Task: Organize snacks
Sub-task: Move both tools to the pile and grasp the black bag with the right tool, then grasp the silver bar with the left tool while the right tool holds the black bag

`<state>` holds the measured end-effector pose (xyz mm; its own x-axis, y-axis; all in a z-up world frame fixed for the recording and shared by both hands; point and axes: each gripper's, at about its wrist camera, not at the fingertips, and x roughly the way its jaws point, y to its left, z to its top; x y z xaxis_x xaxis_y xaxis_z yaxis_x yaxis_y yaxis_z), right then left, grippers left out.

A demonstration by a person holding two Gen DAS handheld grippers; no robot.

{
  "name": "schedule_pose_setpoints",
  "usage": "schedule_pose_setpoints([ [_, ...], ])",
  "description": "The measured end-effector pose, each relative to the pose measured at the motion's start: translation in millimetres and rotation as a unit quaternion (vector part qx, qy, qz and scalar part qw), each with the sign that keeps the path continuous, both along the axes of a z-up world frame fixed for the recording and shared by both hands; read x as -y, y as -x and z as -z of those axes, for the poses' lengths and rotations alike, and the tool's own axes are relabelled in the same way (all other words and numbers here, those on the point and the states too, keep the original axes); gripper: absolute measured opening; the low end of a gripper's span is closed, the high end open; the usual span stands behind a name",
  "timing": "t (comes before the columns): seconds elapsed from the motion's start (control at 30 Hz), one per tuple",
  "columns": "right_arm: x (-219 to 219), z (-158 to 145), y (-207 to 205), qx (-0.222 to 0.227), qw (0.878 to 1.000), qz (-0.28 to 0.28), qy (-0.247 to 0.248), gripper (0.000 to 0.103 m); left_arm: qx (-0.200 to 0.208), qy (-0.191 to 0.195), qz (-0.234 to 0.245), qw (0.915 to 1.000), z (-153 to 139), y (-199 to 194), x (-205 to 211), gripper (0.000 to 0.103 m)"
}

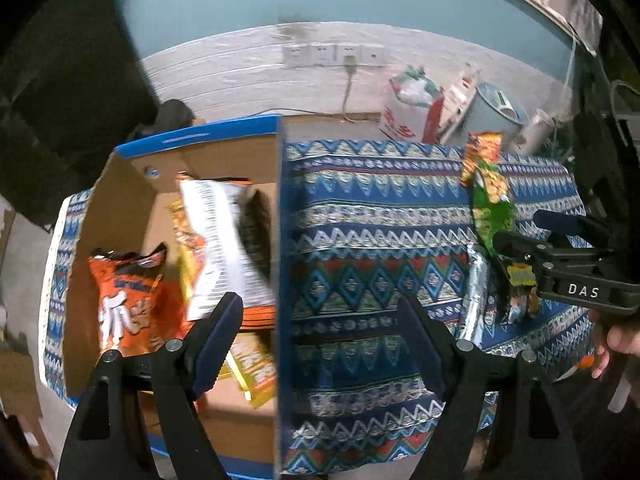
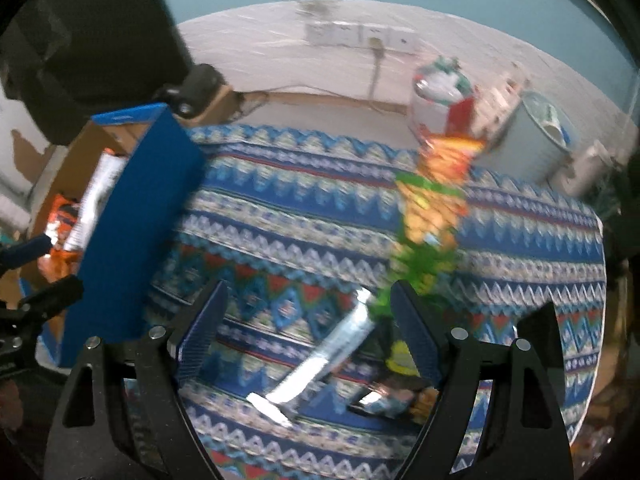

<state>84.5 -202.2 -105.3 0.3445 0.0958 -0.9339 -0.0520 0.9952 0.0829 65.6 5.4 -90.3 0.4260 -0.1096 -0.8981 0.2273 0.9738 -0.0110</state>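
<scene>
A blue cardboard box [image 1: 279, 216] stands on the patterned tablecloth [image 1: 360, 240]; it holds an orange snack bag [image 1: 124, 300], a white-backed bag [image 1: 224, 240] and yellow packets [image 1: 256, 364]. My left gripper [image 1: 320, 320] is open and empty, straddling the box's right wall. A green-and-orange snack bag [image 2: 432, 216] with a silver edge [image 2: 332, 352] stands between the fingers of my right gripper [image 2: 308, 320], whose jaws are wide apart. In the left wrist view, the right gripper [image 1: 520, 236] is at the bag [image 1: 488, 192], and its grip there is unclear.
The blue box shows at the left in the right wrist view [image 2: 132, 232]. Behind the table are a white wall with sockets [image 1: 332, 56], a red-and-white bag [image 1: 408, 108] and a pale round bin [image 1: 496, 112]. A dark cabinet [image 1: 60, 92] stands at the left.
</scene>
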Motion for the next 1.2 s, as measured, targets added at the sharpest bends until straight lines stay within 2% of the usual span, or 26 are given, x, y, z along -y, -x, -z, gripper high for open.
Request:
schedule_pose_setpoints([
  [0.13,19.8,11.5,8.6,-0.014,1.000,0.016,0.005,0.082,-0.008,-0.003,0.024,0.9997,7.1,0.7,22.6,0.081],
  [0.47,60.1,43.3,22.2,-0.054,0.997,0.054,0.017,0.082,-0.027,-0.043,0.068,0.9964,40.6,0.7,70.1,0.081],
  [0.77,73.4,86.8,35.7,-0.102,0.992,0.060,0.035,0.082,-0.045,-0.058,0.085,0.9937,65.3,-3.0,98.4,0.081],
  [1.1,75.2,115.5,42.0,-0.125,0.990,0.055,0.039,0.082,-0.059,-0.066,0.097,0.9914,86.6,-7.7,120.4,0.081],
  [1.13,75.6,117.3,43.1,-0.126,0.990,0.052,0.038,0.081,-0.064,-0.063,0.097,0.9912,88.9,-8.6,122.1,0.081],
  [1.2,75.5,119.3,47.2,-0.121,0.991,0.037,0.051,0.073,-0.075,-0.054,0.095,0.9912,92.1,-10.7,125.3,0.081],
])
